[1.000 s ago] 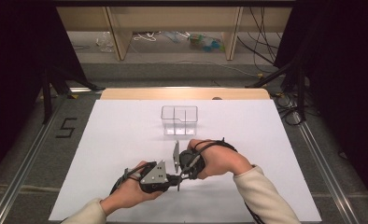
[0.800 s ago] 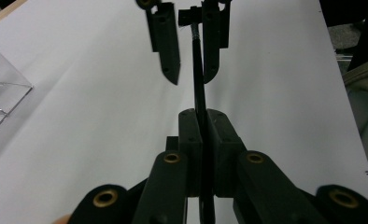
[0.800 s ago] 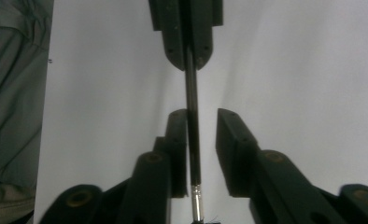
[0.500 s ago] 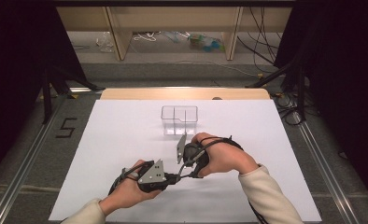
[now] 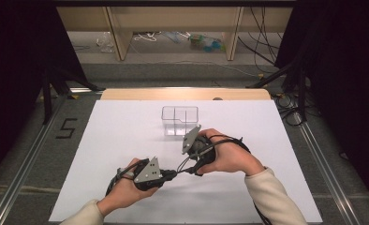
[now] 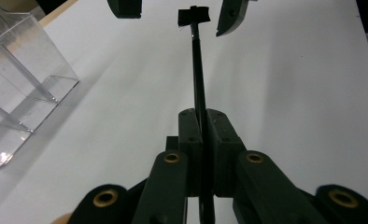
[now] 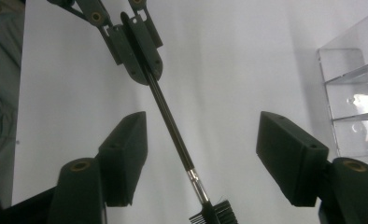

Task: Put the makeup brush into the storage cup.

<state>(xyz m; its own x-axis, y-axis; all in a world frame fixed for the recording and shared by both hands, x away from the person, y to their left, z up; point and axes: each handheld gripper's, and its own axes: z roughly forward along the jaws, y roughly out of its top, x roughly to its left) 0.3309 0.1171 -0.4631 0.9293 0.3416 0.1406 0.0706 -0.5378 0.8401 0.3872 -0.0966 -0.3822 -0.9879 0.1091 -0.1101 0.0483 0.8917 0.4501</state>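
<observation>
A thin black brush [image 6: 197,60] with a small comb-and-bristle head [image 6: 194,15] juts out level over the white sheet. My left gripper [image 6: 204,116] is shut on its handle, near the front of the table [image 5: 172,175]. The right gripper [image 7: 203,140] faces it from the right [image 5: 193,165]. Its jaws have just been opening and stand wide apart. The brush's head end [image 7: 210,212] lies between them, touched by neither pad [image 7: 126,149].
A clear plastic box [image 5: 180,120] with dividers stands on the white sheet [image 5: 276,140] just beyond the hands; it is at the left in the left gripper view [image 6: 18,84] and at the right in the right gripper view [image 7: 355,107]. Cables trail from both grippers.
The right hand has drifted a little up and away from the left one. The left hand has kept still with the brush.
</observation>
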